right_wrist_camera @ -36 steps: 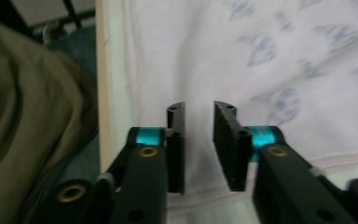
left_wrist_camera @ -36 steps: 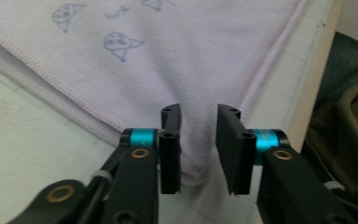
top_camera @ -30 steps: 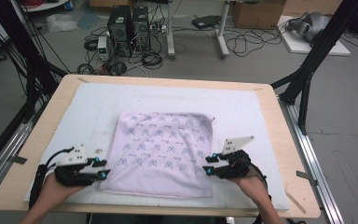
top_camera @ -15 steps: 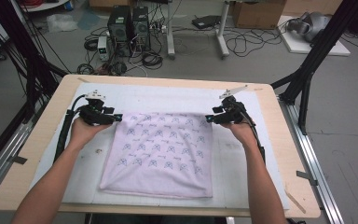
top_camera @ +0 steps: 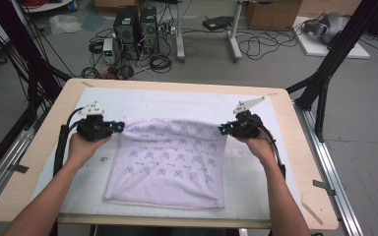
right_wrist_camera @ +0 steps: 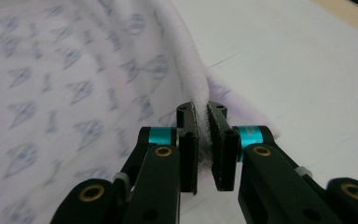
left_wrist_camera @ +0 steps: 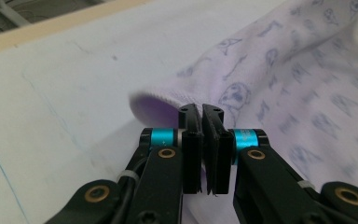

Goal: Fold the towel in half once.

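- High view: one pale lilac printed cloth lying mid-table on a white mat, far corners lifted toward the table's far edge. Two grippers: left gripper and right gripper, each at one far corner.
- Left gripper view: jaws just closed, pinching the cloth's folded corner. Shallow bite near the hem; could slip free under a hard pull.
- Right gripper view: jaws just closed, clamping a thick rolled hem. Uneven pulling between hands likely to skew the fold or drag the near edge.
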The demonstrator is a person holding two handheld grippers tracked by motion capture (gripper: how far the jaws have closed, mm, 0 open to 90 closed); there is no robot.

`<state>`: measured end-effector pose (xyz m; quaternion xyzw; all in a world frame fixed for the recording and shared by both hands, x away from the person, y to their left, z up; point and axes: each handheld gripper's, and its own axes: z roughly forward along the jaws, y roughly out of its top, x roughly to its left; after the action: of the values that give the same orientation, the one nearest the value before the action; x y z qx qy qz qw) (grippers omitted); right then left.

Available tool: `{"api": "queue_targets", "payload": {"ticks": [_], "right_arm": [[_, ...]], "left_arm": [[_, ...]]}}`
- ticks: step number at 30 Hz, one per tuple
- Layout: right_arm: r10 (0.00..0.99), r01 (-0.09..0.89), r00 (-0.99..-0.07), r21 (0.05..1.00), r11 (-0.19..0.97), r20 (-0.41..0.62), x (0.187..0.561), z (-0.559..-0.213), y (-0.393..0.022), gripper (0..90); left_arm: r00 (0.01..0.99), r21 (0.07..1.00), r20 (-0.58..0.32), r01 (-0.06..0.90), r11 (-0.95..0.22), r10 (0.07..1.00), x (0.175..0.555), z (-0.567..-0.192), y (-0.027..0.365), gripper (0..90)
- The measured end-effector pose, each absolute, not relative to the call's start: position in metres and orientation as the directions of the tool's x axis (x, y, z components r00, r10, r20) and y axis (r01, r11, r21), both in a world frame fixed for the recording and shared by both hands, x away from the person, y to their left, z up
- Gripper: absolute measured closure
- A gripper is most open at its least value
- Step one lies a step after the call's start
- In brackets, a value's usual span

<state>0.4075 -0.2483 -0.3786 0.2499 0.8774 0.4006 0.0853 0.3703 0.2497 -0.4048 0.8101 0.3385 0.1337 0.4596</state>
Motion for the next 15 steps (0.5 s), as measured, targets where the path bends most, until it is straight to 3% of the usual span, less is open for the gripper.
{"api": "queue_targets", "payload": {"ticks": [3,6,8,11,15], "right_arm": [[0.481,0.384,-0.874,0.710,0.590,0.073,0.387,-0.397,-0.251,79.4],[0.470,0.407,-0.876,0.684,0.605,0.107,0.376,-0.407,-0.255,67.8],[0.484,0.396,-0.870,0.721,0.569,0.095,0.375,-0.400,-0.261,67.2],[0.511,0.374,-0.857,0.766,0.523,0.071,0.378,-0.388,-0.264,66.5],[0.506,0.368,-0.861,0.757,0.540,0.058,0.390,-0.388,-0.253,65.3]], "left_arm": [[0.760,0.789,-0.133,0.470,-0.397,0.636,0.344,-0.426,0.255,81.4],[0.763,0.753,-0.139,0.496,-0.433,0.632,0.334,-0.433,0.259,63.2],[0.757,0.765,-0.107,0.477,-0.433,0.645,0.336,-0.425,0.260,55.6],[0.755,0.807,-0.081,0.433,-0.402,0.651,0.344,-0.403,0.255,52.5],[0.752,0.833,-0.081,0.412,-0.370,0.655,0.362,-0.388,0.242,51.9]]}}
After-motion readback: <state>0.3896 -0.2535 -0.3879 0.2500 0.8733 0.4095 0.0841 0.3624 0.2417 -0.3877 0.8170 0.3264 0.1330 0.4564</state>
